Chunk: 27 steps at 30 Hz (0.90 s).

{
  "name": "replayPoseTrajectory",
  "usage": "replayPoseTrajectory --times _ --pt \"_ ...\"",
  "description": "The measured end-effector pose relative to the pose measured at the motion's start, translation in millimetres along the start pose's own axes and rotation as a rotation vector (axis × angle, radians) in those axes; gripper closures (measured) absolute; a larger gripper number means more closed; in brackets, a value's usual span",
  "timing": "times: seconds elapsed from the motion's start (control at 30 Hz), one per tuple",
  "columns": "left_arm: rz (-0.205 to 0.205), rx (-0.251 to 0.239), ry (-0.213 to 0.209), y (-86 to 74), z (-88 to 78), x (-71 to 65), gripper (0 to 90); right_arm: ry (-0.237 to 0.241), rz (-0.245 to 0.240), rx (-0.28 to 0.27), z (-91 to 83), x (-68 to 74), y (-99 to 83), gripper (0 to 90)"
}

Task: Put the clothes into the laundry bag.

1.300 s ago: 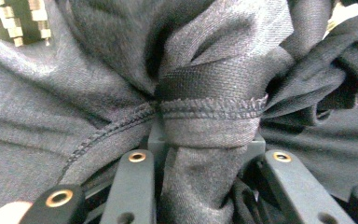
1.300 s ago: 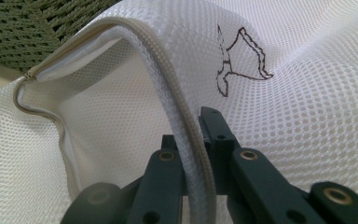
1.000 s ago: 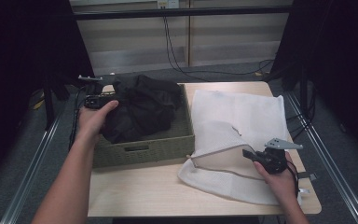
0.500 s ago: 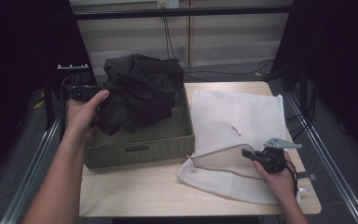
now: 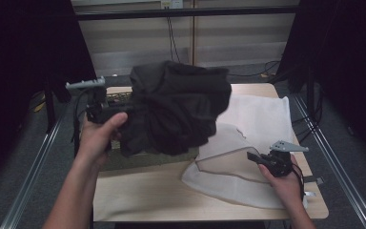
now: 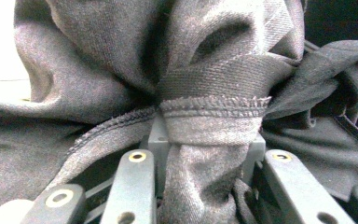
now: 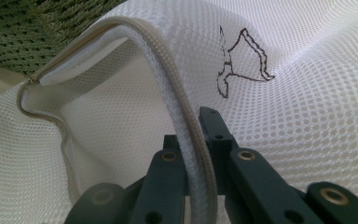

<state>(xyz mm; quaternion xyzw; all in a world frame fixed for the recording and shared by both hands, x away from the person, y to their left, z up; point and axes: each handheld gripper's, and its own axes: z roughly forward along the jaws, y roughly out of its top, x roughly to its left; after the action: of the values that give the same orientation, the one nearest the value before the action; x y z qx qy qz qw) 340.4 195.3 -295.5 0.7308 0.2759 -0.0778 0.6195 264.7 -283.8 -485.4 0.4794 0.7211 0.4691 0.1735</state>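
Observation:
A bunched dark grey garment hangs in the air above the basket, held up by my left gripper, which is shut on a fold of its hemmed cloth. A white mesh laundry bag lies on the table's right half. My right gripper is shut on the bag's zippered rim and lifts it, so the bag's mouth gapes toward the basket. A small dark outline mark sits on the mesh.
An olive woven basket stands on the left of the wooden table, mostly hidden behind the garment. Metal rails run down both sides of the table. Cables hang at the back wall.
My left gripper has lifted the dark garment up out of the basket and swung it rightward toward the bag. The right gripper and the bag's raised rim have stayed put.

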Motion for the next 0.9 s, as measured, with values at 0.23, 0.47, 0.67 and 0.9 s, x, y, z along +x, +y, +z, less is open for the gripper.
replayPoseTrajectory --times 0.23,0.47,0.67,0.9 --pt "-0.043 0.026 -0.101 -69.9 34.4 -22.0 66.8 0.002 0.003 -0.004 -0.6 0.2 0.8 88.4" --pt "-0.047 0.169 -0.025 -179.6 66.7 -4.2 64.8 0.006 0.012 -0.005 -0.4 -0.7 0.4 88.5" --pt "-0.063 0.192 -0.007 -199.9 64.4 11.5 60.0 0.004 0.011 0.000 1.0 -0.2 0.5 88.5" --pt "0.050 0.051 0.055 -173.5 33.4 -6.4 27.2 0.003 0.009 -0.005 -1.1 -0.5 0.3 88.2"
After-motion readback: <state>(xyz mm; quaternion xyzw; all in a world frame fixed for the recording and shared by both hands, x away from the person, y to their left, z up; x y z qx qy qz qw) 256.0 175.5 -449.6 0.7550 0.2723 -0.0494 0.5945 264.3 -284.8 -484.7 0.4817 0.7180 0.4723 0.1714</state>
